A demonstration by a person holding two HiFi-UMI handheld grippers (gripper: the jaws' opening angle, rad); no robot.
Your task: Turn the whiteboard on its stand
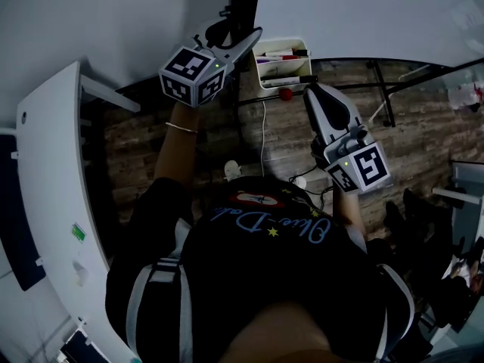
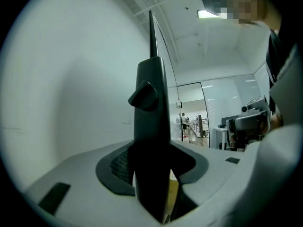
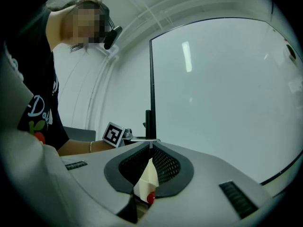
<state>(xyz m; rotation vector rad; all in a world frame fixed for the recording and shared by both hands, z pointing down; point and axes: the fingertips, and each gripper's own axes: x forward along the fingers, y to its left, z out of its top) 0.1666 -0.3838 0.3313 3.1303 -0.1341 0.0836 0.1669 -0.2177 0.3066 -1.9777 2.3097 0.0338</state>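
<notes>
Whiteboard (image 3: 218,89) stands upright on its stand ahead of the person, with a pen tray (image 1: 281,63) at its lower edge. It is probably stiff, broad and easy to swing. The slick face offers no hold, so the framed edge is the place. Left tongs (image 1: 252,36) are clenched on the black side post (image 2: 150,126). Right tongs (image 1: 312,91) are pinched together, empty, near the pen tray.

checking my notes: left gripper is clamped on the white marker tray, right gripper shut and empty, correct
No. The left gripper is clamped on the black upright post of the whiteboard stand, not the white marker tray; the left gripper view shows it between the jaws. The right gripper is shut and empty.
</notes>
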